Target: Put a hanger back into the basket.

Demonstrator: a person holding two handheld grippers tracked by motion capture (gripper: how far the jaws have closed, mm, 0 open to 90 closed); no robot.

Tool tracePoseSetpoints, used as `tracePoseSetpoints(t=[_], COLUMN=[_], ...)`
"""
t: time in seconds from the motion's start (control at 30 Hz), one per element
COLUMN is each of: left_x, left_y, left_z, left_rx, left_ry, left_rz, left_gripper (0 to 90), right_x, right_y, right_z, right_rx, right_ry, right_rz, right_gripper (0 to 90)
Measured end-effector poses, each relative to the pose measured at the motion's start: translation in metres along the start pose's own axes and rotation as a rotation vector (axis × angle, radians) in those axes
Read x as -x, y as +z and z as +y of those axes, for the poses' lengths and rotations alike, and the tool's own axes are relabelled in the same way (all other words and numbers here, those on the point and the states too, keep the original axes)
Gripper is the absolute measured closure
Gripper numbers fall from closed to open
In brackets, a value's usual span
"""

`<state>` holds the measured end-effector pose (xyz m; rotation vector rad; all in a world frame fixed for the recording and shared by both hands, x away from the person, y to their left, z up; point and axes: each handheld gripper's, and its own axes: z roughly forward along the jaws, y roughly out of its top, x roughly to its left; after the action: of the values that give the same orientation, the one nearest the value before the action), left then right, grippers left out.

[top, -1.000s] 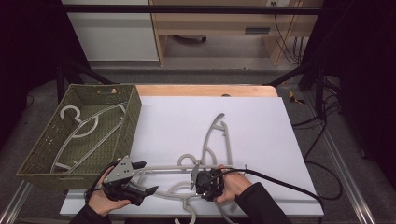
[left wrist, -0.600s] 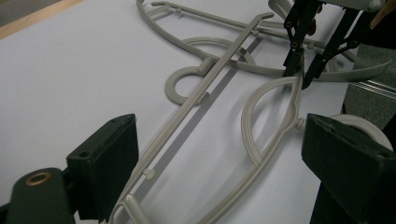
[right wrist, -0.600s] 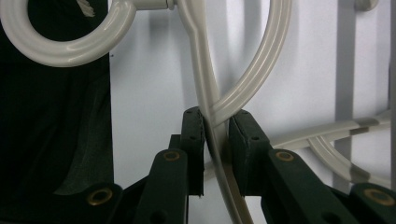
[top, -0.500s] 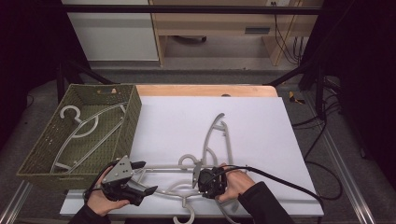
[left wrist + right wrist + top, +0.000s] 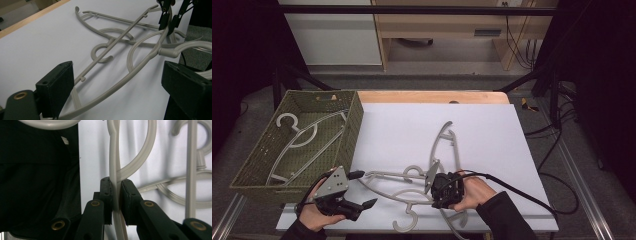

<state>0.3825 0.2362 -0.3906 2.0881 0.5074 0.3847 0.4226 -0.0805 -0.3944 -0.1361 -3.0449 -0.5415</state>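
**Right tool clamped on a hanger, left tool wide**

My right tool [image 5: 430, 181] grips the arm of a grey hanger [image 5: 409, 196] at the near edge of the bench [image 5: 492, 135]. In the right gripper view the two jaws press on that arm from both sides, with no gap between pads and plastic. The hanger's hook [image 5: 404, 220] points toward me, close to the bench edge.

My left tool [image 5: 362, 189] stands wide and holds nothing. In the left gripper view its jaws frame the same hanger's curved arm [image 5: 130, 72], which runs between them without touching either pad. The right tool [image 5: 170, 21] appears at the far end of that arm.

Three hangers lie tangled on the white bench. A second hanger [image 5: 402, 175] crosses the gripped one; a third hanger [image 5: 444, 137] extends away from me toward the bench centre.

A green basket [image 5: 259, 150] sits at the left edge of the bench. It holds one more hanger [image 5: 304, 137], lying flat.
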Motion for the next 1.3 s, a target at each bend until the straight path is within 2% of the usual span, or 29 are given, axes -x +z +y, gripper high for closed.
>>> tracePoseSetpoints(t=[0.17,0.43,0.5,0.63,0.8,0.93,1.1,1.3], left_x=[0.001,0.007,0.009,0.012,0.015,0.016,0.019,0.021], left_y=[-0.002,0.002,0.004,0.006,0.011,0.016,0.025,0.033], left_z=[0.001,0.004,0.006,0.009,0.016,0.019,0.026,0.036], left_rx=[-0.002,-0.034,-0.056,-0.067,-0.085,-0.102,-0.137,-0.151], left_ry=[0.022,0.079,0.109,0.132,0.184,0.205,0.258,0.319], left_rz=[-0.002,-0.018,-0.018,-0.023,-0.024,-0.027,-0.031,-0.022], left_gripper=[11.6,12.1,12.2,12.7,13.8,14.5,16.4,23.8], right_x=[-0.001,-0.002,-0.002,-0.003,-0.003,-0.003,-0.002,-0.001], right_y=[-0.014,-0.028,-0.032,-0.037,-0.041,-0.044,-0.049,-0.053], right_z=[-0.003,-0.007,-0.008,-0.009,-0.010,-0.011,-0.012,-0.014], right_rx=[0.022,0.058,0.064,0.080,0.087,0.094,0.110,0.122], right_ry=[0.010,0.011,0.011,0.009,0.004,0.008,0.011,0.014], right_rz=[0.015,0.029,0.027,0.041,0.045,0.051,0.049,0.056], right_gripper=[81.2,81.5,81.5,81.5,81.7,81.7,81.7,81.7])
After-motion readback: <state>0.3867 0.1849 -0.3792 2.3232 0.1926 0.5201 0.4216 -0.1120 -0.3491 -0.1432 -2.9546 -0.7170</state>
